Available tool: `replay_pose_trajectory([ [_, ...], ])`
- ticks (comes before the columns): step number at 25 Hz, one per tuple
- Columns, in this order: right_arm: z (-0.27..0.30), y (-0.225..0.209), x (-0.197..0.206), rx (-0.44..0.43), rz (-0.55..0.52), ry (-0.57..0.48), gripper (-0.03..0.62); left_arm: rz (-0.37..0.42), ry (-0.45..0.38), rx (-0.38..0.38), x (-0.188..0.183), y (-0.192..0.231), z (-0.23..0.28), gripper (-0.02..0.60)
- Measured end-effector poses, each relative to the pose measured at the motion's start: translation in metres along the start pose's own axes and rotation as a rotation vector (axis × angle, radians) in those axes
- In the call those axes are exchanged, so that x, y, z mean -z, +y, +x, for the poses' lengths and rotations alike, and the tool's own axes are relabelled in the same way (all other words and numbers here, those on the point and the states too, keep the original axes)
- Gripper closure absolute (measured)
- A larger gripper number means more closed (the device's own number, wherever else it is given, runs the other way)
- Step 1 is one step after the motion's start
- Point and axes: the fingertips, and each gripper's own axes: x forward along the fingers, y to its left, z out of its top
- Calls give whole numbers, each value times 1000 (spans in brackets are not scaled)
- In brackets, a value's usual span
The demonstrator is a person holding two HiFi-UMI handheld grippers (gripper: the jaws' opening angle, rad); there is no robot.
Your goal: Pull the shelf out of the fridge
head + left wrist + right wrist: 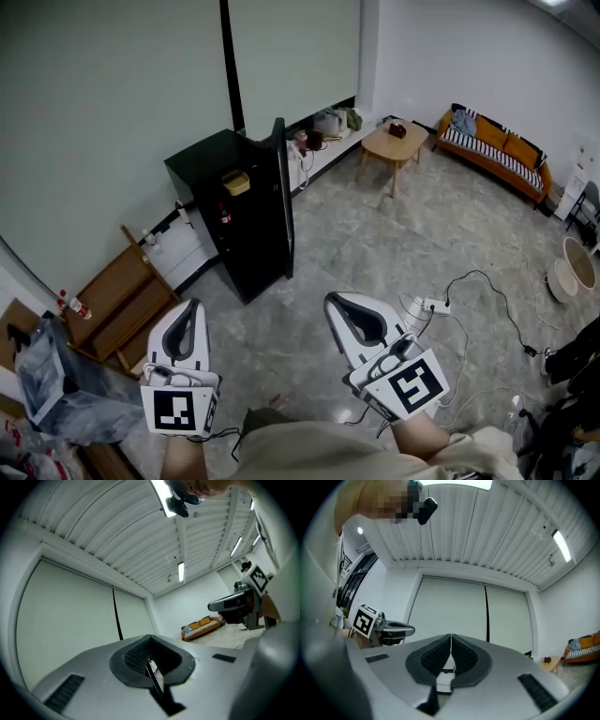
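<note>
A small black fridge point(225, 211) stands against the far wall in the head view, its door point(281, 192) swung open and seen edge-on. Its inside and the shelf are hidden from here. A small tan object point(236, 182) lies on its top. Both grippers hang low in front of me, well short of the fridge and touching nothing. My left gripper point(192, 307) has its jaws together with nothing between them; its own view point(151, 639) shows only ceiling and wall. My right gripper point(336, 302) is also shut and empty, the ribbed pads meeting point(451, 637).
A wooden cabinet point(122, 300) lies tipped left of the fridge, with plastic bags point(56, 375) nearer me. A power strip with cables point(431, 305) trails over the grey floor on the right. Farther off are a low wooden table point(394, 145), an orange sofa point(497, 150) and a pale bucket point(572, 267).
</note>
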Motion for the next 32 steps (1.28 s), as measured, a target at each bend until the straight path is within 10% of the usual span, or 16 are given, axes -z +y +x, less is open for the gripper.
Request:
replay_pose_trajectory([
  [13,0,-13,25,-23,45,-10,595,-3,32,55,12,-37,14,575],
  [32,161,-56,89,5,50,67,595,-12,91,70,86,64,129,575],
])
